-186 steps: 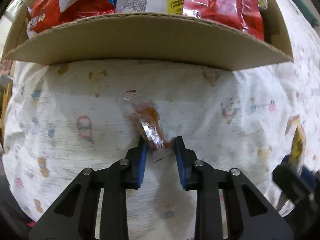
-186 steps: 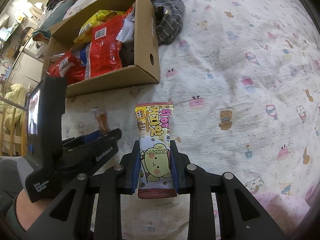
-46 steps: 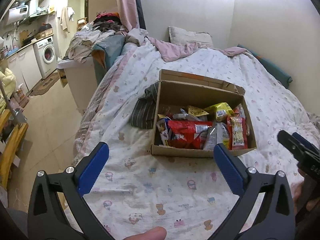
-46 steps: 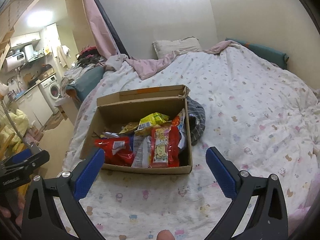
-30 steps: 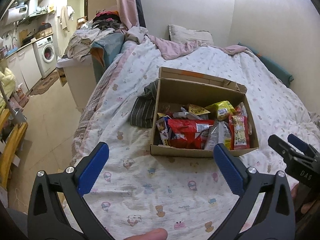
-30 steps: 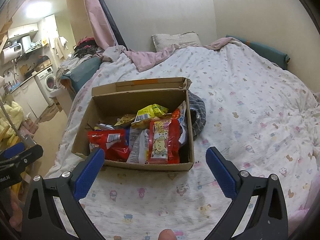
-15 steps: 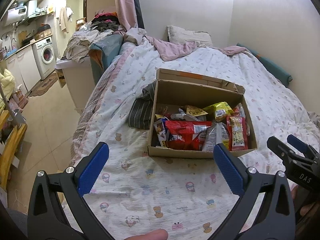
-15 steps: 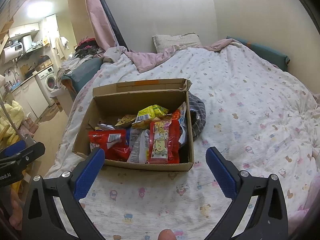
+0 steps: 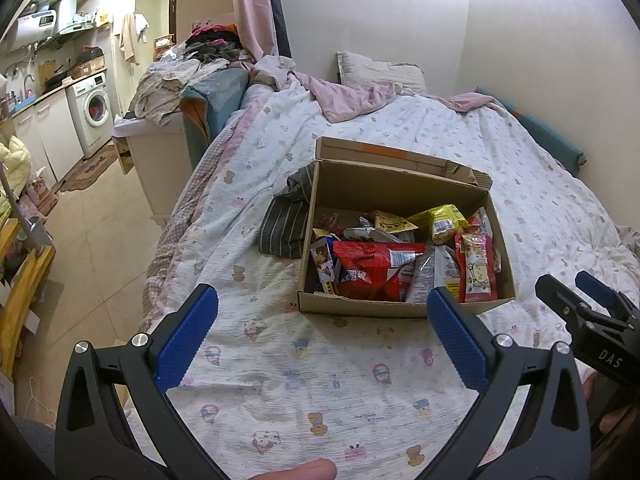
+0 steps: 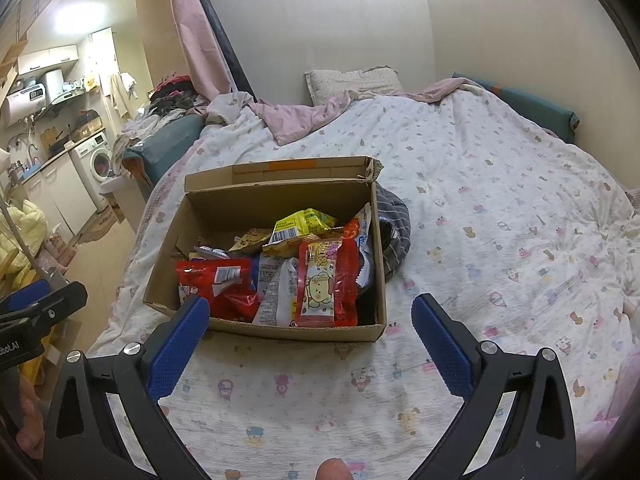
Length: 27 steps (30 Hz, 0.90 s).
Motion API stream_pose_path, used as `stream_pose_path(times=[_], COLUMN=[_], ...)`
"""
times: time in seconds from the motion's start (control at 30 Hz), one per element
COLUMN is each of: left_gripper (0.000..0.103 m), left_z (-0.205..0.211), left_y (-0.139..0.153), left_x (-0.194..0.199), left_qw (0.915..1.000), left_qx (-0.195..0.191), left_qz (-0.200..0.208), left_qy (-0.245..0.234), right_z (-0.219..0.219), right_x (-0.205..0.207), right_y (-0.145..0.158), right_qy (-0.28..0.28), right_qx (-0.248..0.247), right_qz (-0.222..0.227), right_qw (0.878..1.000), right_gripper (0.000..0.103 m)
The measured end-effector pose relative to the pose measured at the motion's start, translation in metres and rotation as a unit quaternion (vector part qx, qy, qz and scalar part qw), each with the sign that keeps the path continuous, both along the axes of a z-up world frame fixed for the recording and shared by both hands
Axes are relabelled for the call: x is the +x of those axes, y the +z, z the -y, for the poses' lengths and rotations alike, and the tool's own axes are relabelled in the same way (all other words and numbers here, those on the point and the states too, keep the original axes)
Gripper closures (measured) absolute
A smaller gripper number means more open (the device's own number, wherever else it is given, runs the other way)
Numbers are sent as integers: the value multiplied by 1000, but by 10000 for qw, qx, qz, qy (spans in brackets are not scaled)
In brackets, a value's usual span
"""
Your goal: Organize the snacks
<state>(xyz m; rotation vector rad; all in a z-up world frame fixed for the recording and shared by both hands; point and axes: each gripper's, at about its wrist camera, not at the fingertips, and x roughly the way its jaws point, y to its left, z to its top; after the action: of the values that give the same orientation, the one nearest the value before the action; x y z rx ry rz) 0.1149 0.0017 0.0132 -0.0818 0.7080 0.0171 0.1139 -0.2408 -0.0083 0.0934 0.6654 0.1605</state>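
Snacks (image 10: 276, 276) fill an open cardboard box (image 10: 288, 330) that rests on the bed (image 10: 500, 240), on a white quilt printed with small cartoon figures. Contents visible from the right wrist view: a red bag (image 10: 218, 282) at the front left, a pink-and-yellow bar with a cartoon face (image 10: 318, 284) lying on top at the front right, a yellow packet (image 10: 302, 224) toward the rear, and a grey-white pouch (image 10: 274, 292) between the red bag and the bar. One box flap stands up at the far side. A striped grey garment (image 10: 396, 236) lies against the box wall on the side away from the kitchen.

Left claw (image 9: 320, 344): jaws spread wide, blue pads far apart, nothing held. It hangs above bare quilt, short of the near box wall. Right claw (image 10: 310, 344): jaws likewise spread wide and empty, positioned above the quilt in front of the box. Each claw appears at the edge of the other's view.

A fingertip (image 9: 296, 470) shows at the bottom edge of the left wrist view. A washing machine (image 9: 94, 106) stands in the kitchen area beyond the bed.
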Motion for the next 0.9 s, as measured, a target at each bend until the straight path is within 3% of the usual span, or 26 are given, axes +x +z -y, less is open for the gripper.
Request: stream_pose_path(times=[0.9], left_gripper=[0], left_z=[-4], left_y=[0], left_x=[-1], left_qw=[10000], left_qx=[-35], left_qz=[26], left_qy=[33], right_z=[1], right_x=[-1], right_y=[-1], right_qy=[10], right_qx=[-12], right_qz=[16], right_qw=[10000], right_gripper=[0])
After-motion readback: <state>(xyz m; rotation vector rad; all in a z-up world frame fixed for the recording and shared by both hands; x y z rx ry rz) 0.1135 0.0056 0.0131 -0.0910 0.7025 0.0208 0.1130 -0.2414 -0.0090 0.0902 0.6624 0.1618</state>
